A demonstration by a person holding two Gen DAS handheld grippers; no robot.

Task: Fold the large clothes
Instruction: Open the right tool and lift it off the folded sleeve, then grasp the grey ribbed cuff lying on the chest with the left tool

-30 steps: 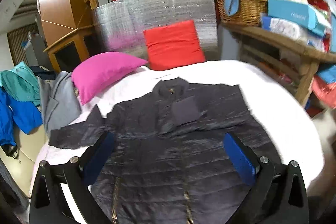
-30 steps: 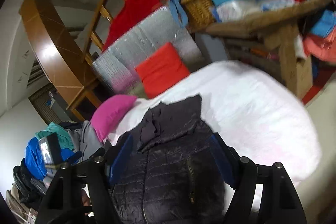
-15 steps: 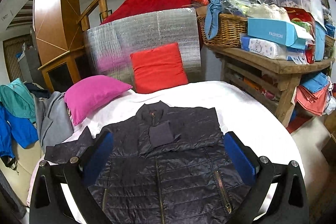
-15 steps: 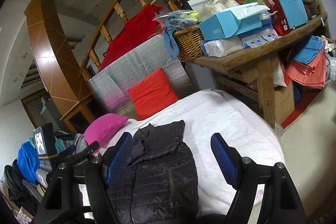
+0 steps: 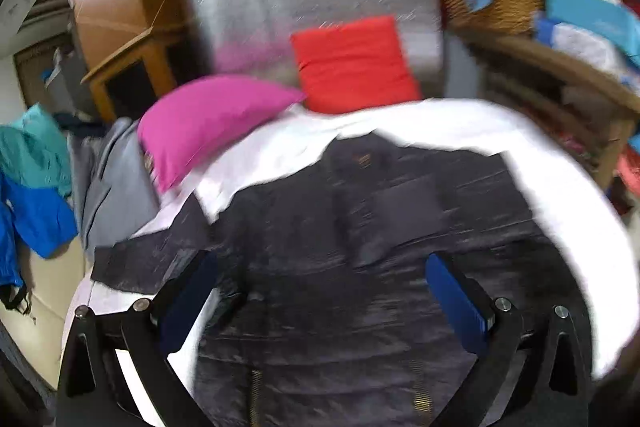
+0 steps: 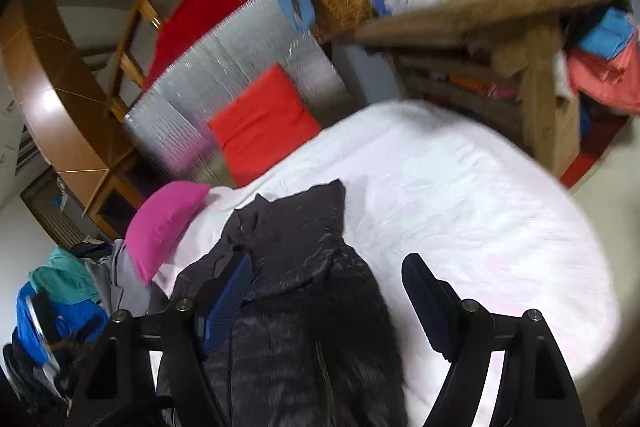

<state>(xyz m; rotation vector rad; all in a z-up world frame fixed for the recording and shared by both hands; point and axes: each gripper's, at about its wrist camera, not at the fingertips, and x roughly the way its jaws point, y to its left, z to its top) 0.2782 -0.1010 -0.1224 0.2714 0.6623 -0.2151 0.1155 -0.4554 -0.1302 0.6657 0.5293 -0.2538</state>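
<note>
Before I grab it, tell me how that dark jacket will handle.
Likely floppy: the jacket lies limp on the bed, one sleeve trailing off the edge. Its quilted, shiny fabric suggests light and somewhat slippery. Expect the loose sleeve to dangle.

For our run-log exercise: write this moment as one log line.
task: fold jacket | left gripper: open, over dark jacket | right gripper: open, above jacket edge | jacket: flat on white bed, one sleeve spread | views blurred
</note>
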